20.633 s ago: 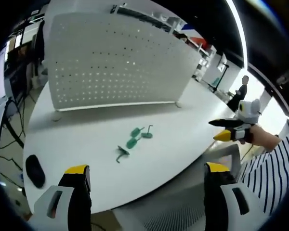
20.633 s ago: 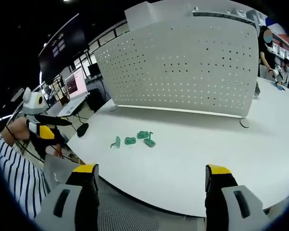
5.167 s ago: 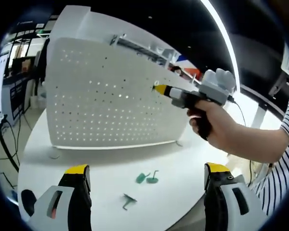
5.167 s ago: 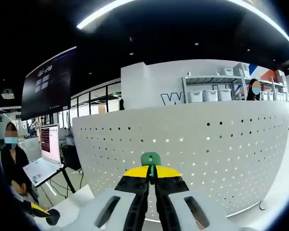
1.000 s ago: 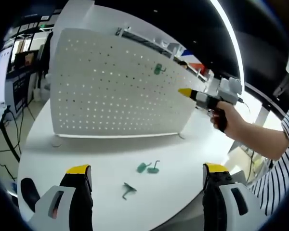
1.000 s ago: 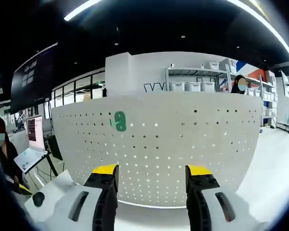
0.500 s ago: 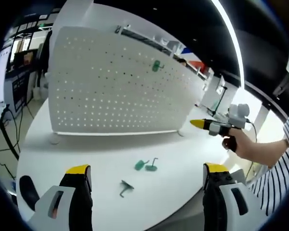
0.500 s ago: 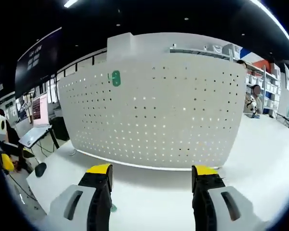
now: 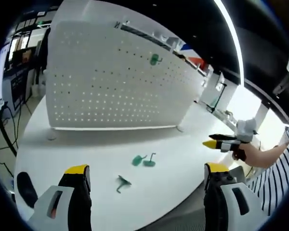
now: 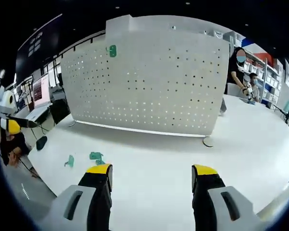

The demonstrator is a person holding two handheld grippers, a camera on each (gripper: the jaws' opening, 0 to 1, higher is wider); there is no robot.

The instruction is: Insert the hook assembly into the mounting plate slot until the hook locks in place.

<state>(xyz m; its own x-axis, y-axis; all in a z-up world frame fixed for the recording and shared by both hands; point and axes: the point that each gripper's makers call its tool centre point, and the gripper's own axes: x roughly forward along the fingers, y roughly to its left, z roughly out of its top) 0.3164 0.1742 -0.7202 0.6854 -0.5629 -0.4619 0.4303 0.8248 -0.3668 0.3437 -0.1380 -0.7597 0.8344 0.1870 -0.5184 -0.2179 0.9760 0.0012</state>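
Observation:
A white perforated mounting plate [image 9: 106, 82] [image 10: 149, 82] stands upright on the round white table [image 9: 86, 144] [image 10: 154, 154]. One green hook [image 9: 155, 59] [image 10: 112, 50] hangs near its top edge. Loose green hooks [image 9: 143, 160] [image 10: 96, 156] lie on the table in front of it, with one more [image 9: 121, 182] [image 10: 70, 160] a little apart. My left gripper [image 9: 147, 169] is open and empty above the near table edge. My right gripper [image 10: 152, 170] is open and empty, well back from the plate. In the left gripper view, a hand holds the right gripper [image 9: 224, 143] low at the right.
A black mouse [image 9: 24, 182] [image 10: 41, 142] lies at the table's left edge. The plate's small feet [image 9: 52, 136] [image 10: 208, 142] rest on the table. A person [image 10: 237, 72] stands beyond the plate at the right. Screens [image 10: 39, 91] are on desks at the left.
My right gripper has drawn back and down from the plate toward the table's edge, open and empty. The green hook stays hanging on the plate. The left gripper barely moved.

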